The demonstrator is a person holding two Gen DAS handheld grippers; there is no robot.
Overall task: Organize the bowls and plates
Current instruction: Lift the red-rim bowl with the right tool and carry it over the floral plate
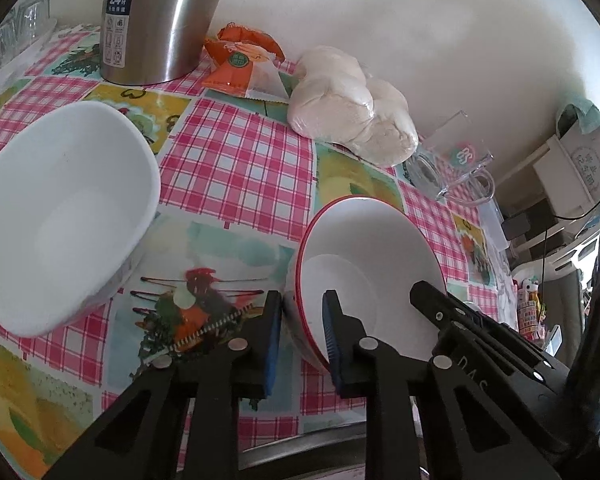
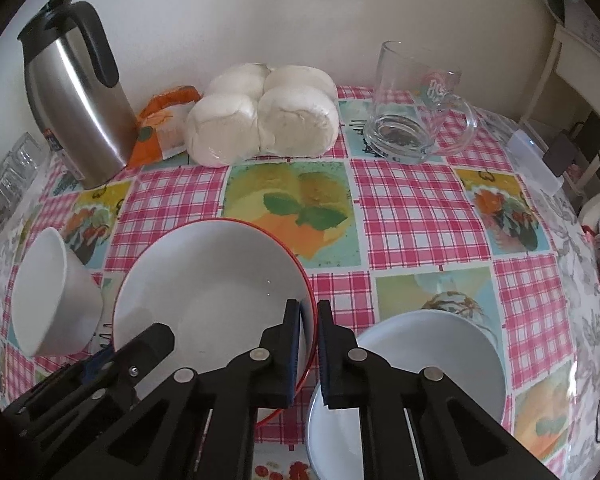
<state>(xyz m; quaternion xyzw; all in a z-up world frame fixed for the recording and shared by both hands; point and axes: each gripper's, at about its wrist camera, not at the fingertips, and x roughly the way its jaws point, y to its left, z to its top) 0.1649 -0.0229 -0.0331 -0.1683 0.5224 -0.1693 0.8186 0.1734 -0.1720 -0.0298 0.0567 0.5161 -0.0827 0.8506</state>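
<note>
Two grippers have hold of one red-rimmed bowl point(image 2: 216, 296), which sits near the front edge of the checked tablecloth point(image 2: 412, 208): the right gripper point(image 2: 309, 354) is closed hard across the rim at about 4 o'clock of the bowl, one pad inside and one outside, and the left gripper point(image 1: 302, 344) is pinched nearly shut on the rim at the opposite side, around 8 o'clock. Glazed ceramic by the look of it, so stiff, fairly heavy, slick and likely to chip; the rim is the sensible hold, and with two grips it should lift level rather than tip. At 9 o'clock of it stands a plain white bowl point(image 2: 48, 300), close but apart, and at 4 o'clock a white plate point(image 2: 432, 364) lies just beside it, partly under the right fingers. Open cloth runs toward 12 o'clock before the wrapped buns point(image 2: 260, 116), steel flask point(image 2: 76, 96) and glass mug point(image 2: 412, 116) along the wall; upward seems the freest way out
</note>
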